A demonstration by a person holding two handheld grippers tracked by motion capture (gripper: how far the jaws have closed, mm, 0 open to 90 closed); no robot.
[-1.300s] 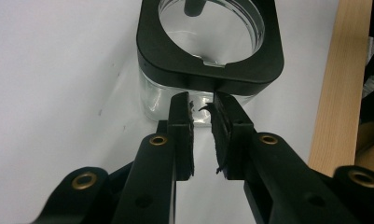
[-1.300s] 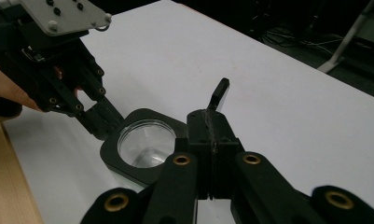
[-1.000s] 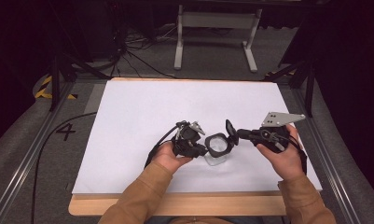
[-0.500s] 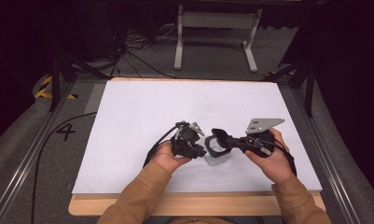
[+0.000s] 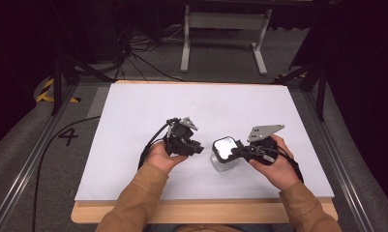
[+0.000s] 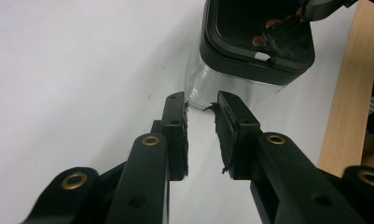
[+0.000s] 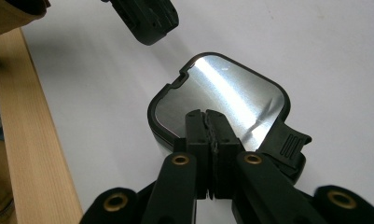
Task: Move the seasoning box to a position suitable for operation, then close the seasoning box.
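A small clear jar (image 5: 224,163) with a black-rimmed, shiny metal lid (image 5: 224,146) stands on the white table sheet (image 5: 206,106), near the front. My right gripper (image 5: 236,151) is shut, and its closed tips (image 7: 206,116) rest on the lid (image 7: 222,93) with nothing between them. The lid's black latch tab (image 7: 287,140) sticks out to one side. My left gripper (image 5: 195,147) is just left of the jar. Its jaws (image 6: 201,100) stand a little apart, open and holding nothing, with the tips short of the jar's glass wall (image 6: 236,86).
The table's wooden front edge (image 5: 201,210) runs below both hands. A grey metal stand (image 5: 225,29) and cables lie on the floor beyond the far edge. A rail marked 4 (image 5: 68,136) runs along the left.
My right gripper has swung in from the right and come down onto the jar's lid. My left gripper has drawn back a little to the left of the jar.
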